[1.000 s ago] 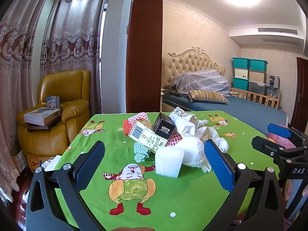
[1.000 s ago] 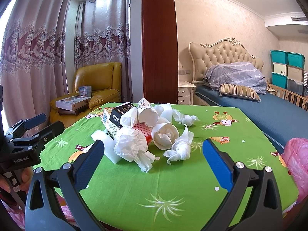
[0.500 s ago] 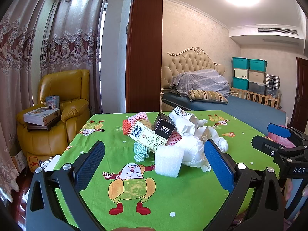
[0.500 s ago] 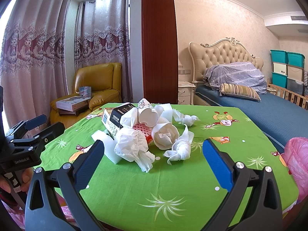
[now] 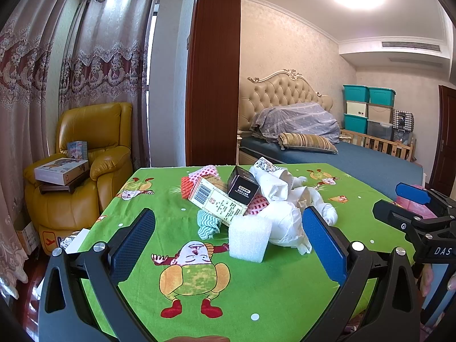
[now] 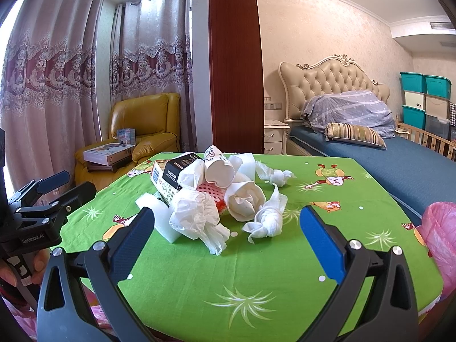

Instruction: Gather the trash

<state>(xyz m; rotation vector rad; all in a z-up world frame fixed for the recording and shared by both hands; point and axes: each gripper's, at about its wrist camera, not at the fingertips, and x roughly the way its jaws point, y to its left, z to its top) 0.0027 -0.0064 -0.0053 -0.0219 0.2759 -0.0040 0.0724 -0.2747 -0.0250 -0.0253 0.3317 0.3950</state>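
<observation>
1. Left wrist view looks basically unchanged from half a second ago: left gripper (image 5: 228, 245) and right gripper (image 6: 228, 242) both stay spread wide, holding nothing.
2. Trash pile (image 5: 250, 199) sits mid-frame on the green tablecloth (image 5: 285, 285): crumpled tissues (image 6: 196, 219), boxes, foam block (image 5: 249, 238).

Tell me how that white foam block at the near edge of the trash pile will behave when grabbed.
The white foam block looks like soft packing foam, so it is probably very light and may dent when squeezed. It stands upright on the tablecloth, against the pile, so a sideways nudge would likely tip or slide it.
</observation>
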